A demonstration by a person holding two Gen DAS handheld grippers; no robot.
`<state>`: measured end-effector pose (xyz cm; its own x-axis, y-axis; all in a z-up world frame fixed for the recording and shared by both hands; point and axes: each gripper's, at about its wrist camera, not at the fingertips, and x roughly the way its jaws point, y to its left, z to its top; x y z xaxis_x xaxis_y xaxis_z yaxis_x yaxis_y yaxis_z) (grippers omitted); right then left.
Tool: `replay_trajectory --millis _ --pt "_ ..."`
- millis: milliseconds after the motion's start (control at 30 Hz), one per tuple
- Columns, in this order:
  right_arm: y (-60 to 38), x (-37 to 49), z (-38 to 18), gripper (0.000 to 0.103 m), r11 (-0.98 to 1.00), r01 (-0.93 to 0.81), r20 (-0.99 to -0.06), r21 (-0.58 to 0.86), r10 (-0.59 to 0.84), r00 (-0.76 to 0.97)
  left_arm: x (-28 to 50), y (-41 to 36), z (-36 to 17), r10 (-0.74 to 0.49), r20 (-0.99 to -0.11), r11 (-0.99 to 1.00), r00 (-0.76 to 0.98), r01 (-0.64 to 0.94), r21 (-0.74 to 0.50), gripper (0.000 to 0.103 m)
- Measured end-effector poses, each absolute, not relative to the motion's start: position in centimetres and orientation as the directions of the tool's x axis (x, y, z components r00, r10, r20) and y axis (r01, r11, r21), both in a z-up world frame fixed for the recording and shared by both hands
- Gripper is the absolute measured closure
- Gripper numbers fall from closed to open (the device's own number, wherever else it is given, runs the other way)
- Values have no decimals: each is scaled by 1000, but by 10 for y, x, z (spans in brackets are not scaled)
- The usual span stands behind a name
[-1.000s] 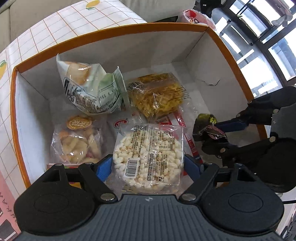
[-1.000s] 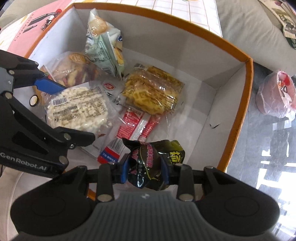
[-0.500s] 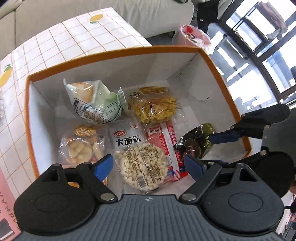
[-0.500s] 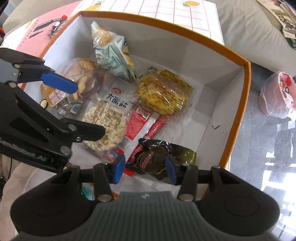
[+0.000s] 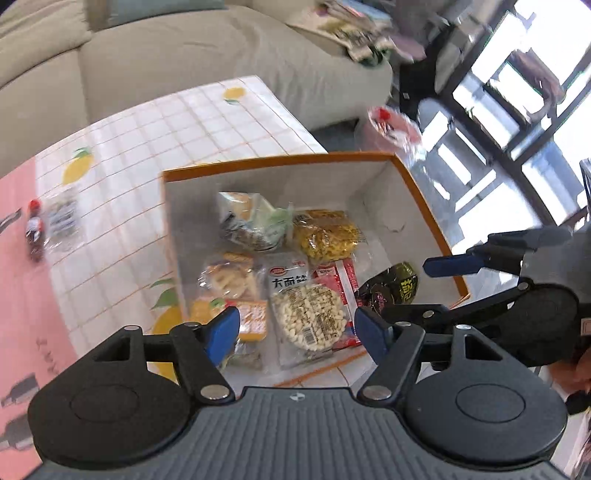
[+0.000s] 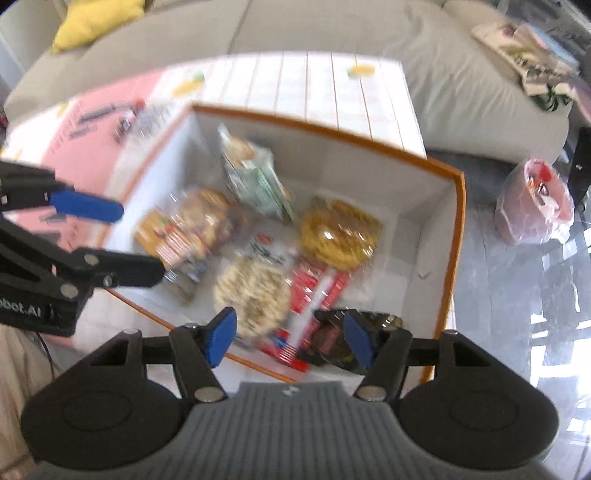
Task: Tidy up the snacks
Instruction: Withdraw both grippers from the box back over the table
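Left gripper point(image 5: 293, 330): pitched steeply down, jaws apart, just been closing somewhat, nothing between pads. Right gripper point(image 6: 290, 338): pitched steeply down, jaws apart, just been opening, empty; seen at 3 o'clock in left view.

Beige sofa point(image 5: 184, 66), yellow cushion point(image 6: 96, 22), pink bag point(image 6: 532, 203)

A home living room. A beige sofa point(image 5: 192, 62) wraps two sides of a low table point(image 5: 207, 122) under a lemon-print checked cloth, with tall dark-framed windows point(image 5: 524, 122) beyond over glossy floor point(image 6: 517, 280). A yellow cushion point(image 6: 92, 20) lies on the sofa, and a bagged bin point(image 6: 532, 203) stands beside the table.
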<state>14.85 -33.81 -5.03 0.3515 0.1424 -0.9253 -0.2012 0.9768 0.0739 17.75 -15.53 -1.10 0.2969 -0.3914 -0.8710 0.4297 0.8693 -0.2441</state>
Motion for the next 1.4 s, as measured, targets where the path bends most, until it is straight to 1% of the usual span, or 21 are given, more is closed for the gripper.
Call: replay_trajectory --millis 100,167,233,300,333,500,567,600,700,867,967,1067,1233,1333,1400 --pt "-321 139 -36 39 979 -176 -896 103 168 410 169 -131 -6 -407 -855 879 322 393 -270 22" --pt "-306 132 -30 39 977 -166 -873 133 195 446 165 -112 -5 -410 -846 888 342 362 -284 26" --pt "-290 127 -26 38 975 -162 -850 155 215 481 161 -89 -7 -406 -840 898 360 325 -296 31" --pt "-272 121 -25 36 973 -161 -827 166 226 515 158 -69 -9 -390 -840 911 378 292 -291 36" --pt "-263 120 -26 36 972 -163 -819 169 230 526 156 -59 -10 -376 -840 918 391 280 -281 37" --pt "-216 114 -30 35 962 -161 -777 222 274 567 147 -8 -13 -319 -834 944 450 225 -240 36" --pt "-194 115 -32 35 961 -176 -765 215 278 581 145 9 -13 -311 -826 947 470 220 -232 31" --pt "-186 116 -32 35 962 -179 -760 206 273 590 145 18 -14 -305 -820 950 485 217 -224 27" --pt "-161 120 -35 36 960 -208 -744 189 278 607 147 44 -17 -288 -805 956 518 210 -206 26" --pt "-127 135 -42 36 964 -230 -748 133 250 615 162 84 -31 -291 -789 957 541 158 -245 26" --pt "-112 153 -51 45 964 -245 -762 99 232 604 180 97 -42 -284 -790 959 544 142 -247 27" --pt "-102 175 -60 46 967 -242 -777 75 209 594 198 104 -51 -277 -790 960 548 130 -247 28" --pt "-94 225 -83 48 972 -198 -797 126 218 563 242 105 -68 -274 -780 960 562 111 -257 28" --pt "-90 254 -98 48 975 -168 -806 148 218 550 271 102 -82 -272 -773 961 572 115 -253 30" --pt "-89 274 -109 47 977 -136 -816 164 212 538 291 102 -92 -269 -774 960 573 91 -266 32"
